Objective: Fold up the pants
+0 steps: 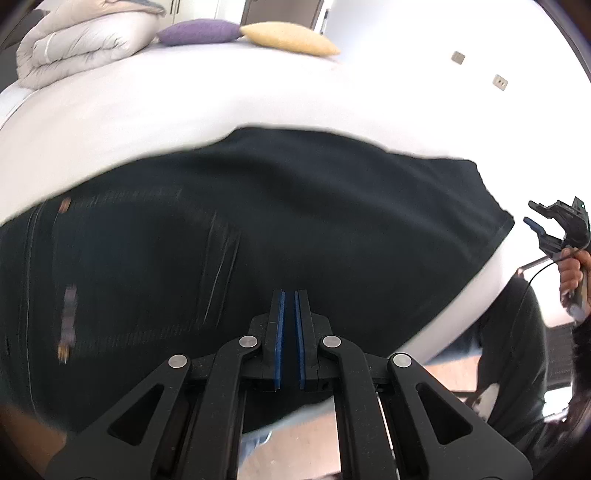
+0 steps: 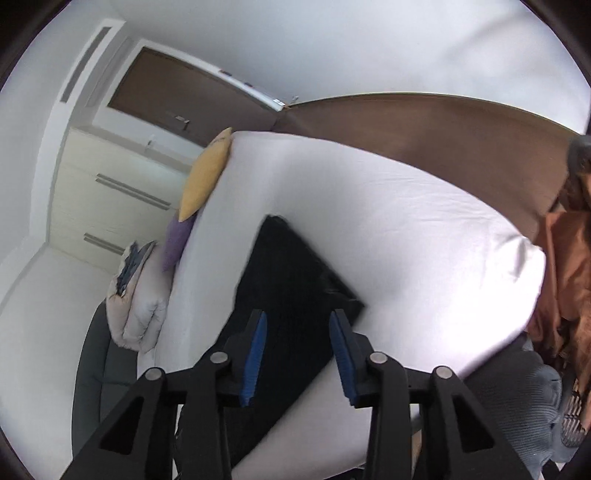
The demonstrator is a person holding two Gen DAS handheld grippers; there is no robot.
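We are working over one pair of dark pants [image 1: 258, 229] lying flat on the white bed [image 1: 166, 118], near its front edge and toward the front right corner as the right wrist view shows it. They are already looking like a compact, roughly rectangular slab, so we are judging that at least one fold is done and that we are between folds or close to finishing.

Our left gripper [image 1: 290, 306] is hovering just above the dark cloth with its blue pads nearly pressed together; a thin gap is showing and no fabric is visibly caught between them. Our right gripper [image 2: 297, 332] is spread wide, empty, and pointing at the near end of the pants from off the bed's edge.

The next move is calling for both tools to take one short end, each pinching a corner, and carry it evenly over the other end without dragging the layers underneath.

Counting the rest: we are seeing two small cushions at the far edge, one purple cushion [image 1: 199, 32] and one yellow cushion [image 1: 290, 38], and one folded pale duvet [image 1: 85, 40] beside them.
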